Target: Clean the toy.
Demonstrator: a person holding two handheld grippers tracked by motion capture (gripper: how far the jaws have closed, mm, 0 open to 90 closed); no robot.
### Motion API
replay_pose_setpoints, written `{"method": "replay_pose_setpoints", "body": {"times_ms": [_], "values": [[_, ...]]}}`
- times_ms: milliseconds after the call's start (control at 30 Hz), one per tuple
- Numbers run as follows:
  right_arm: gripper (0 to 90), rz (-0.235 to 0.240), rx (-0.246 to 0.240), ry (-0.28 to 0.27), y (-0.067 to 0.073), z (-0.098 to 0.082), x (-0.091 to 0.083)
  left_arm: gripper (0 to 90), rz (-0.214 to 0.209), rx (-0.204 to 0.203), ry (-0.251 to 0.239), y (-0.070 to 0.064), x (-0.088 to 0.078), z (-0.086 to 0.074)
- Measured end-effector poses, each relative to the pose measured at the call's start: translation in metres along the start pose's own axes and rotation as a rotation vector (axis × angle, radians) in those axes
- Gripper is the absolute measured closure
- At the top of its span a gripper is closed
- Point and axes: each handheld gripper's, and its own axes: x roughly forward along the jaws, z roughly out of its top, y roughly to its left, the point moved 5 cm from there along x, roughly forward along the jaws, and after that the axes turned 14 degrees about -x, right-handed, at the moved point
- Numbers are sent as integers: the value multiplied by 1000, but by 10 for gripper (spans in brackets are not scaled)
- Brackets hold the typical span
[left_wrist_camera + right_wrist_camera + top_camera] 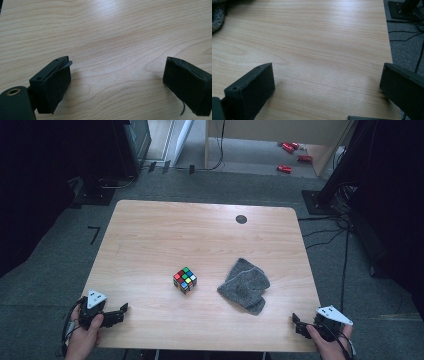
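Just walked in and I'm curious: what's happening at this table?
A person sits at a wooden table holding a two-jaw gripper in each hand. The left gripper and the right gripper both rest near the table's near edge with jaws open and nothing between them. In the middle lie a scrambled puzzle cube and, to its right and apart from it, a crumpled grey knitted cloth. Neither is being touched.
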Motion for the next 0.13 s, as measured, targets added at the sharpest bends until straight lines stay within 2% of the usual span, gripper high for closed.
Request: {"method": "replay_pose_setpoints", "body": {"times_ms": [133], "values": [[0, -1, -1, -1, 0, 0, 0, 84, -1, -3, -2, 0, 0, 0]]}}
